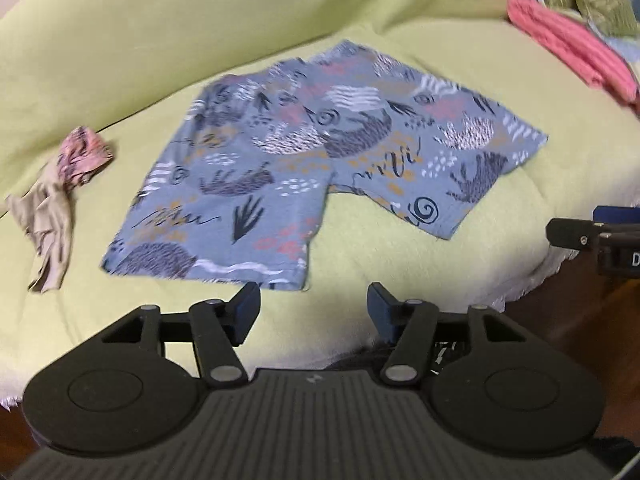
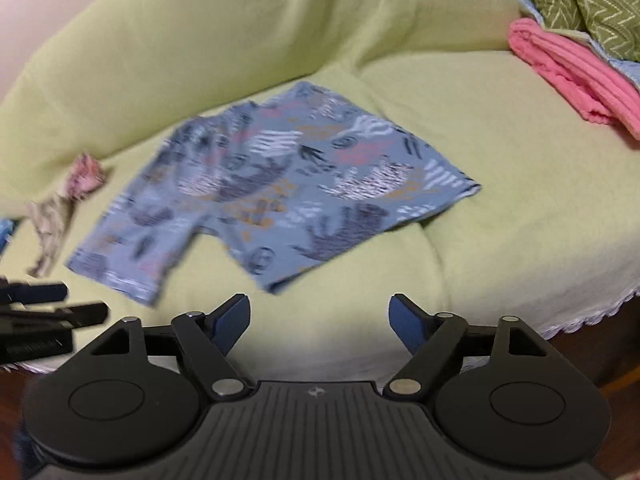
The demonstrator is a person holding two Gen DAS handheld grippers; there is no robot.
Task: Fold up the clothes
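1. Left claw (image 1: 312, 312), nearest the camera, has its fingers spread apart and holds nothing; it hovers just short of the shorts' near hem.
2. Right claw (image 2: 320, 320) is likewise spread and empty, near the shorts' other leg.
3. Shorts (image 1: 320, 160), grey-blue with a dark, white and pink print, lie flat on a lime sofa cover (image 1: 400, 280).
4. Left of the shorts lies a crumpled rag (image 1: 60, 196).
5. Right of the shorts, far back, sits a pink towel (image 1: 576, 52).
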